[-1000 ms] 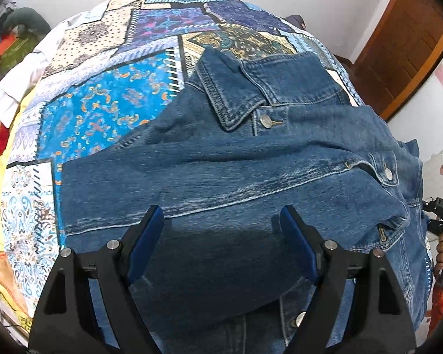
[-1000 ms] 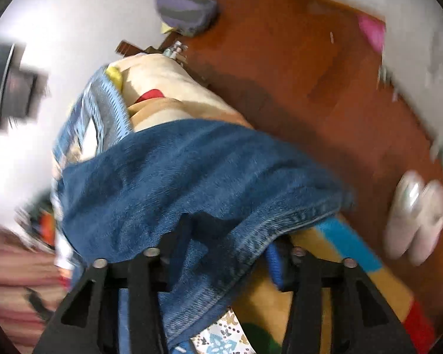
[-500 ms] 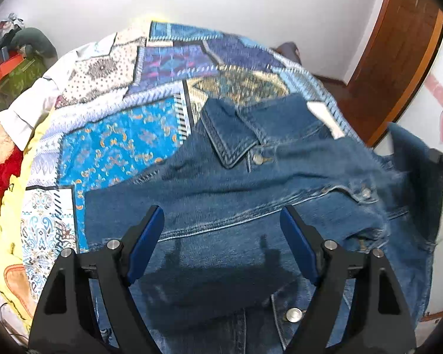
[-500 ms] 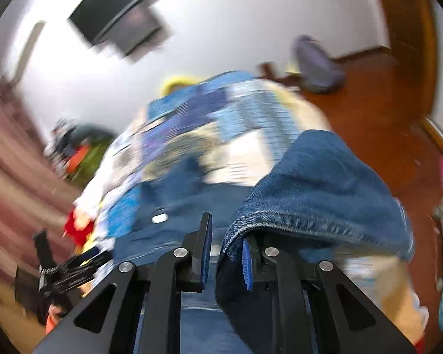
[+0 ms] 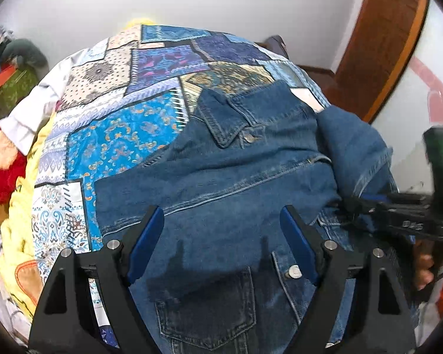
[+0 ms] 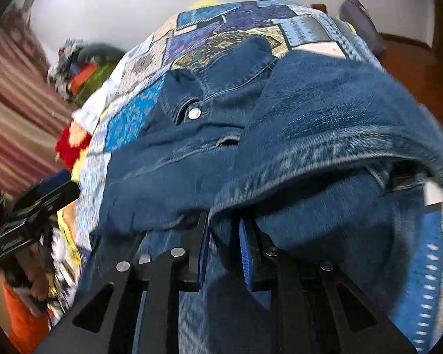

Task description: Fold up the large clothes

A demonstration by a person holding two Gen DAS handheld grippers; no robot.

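A blue denim jacket point(image 5: 221, 183) lies front up on a patchwork bedspread point(image 5: 127, 124), collar toward the far wall, one sleeve folded across its chest. My left gripper point(image 5: 221, 233) is open and empty, hovering over the jacket's lower front. My right gripper point(image 6: 223, 236) is shut on the jacket's other sleeve point(image 6: 333, 124), holding it lifted and draped over the jacket's right side. It also shows in the left wrist view point(image 5: 366, 203), coming in from the right with the sleeve point(image 5: 351, 144).
The bed fills the middle. A wooden door point(image 5: 378, 53) and wood floor point(image 6: 407, 67) lie at the right. Red and white bedding point(image 5: 6, 159) and clutter point(image 6: 76, 67) sit at the left. A white wall point(image 5: 221, 6) is behind.
My right gripper has swung the sleeve up from the bed's edge and across over the jacket. My left gripper has lifted and pulled back, staying open.
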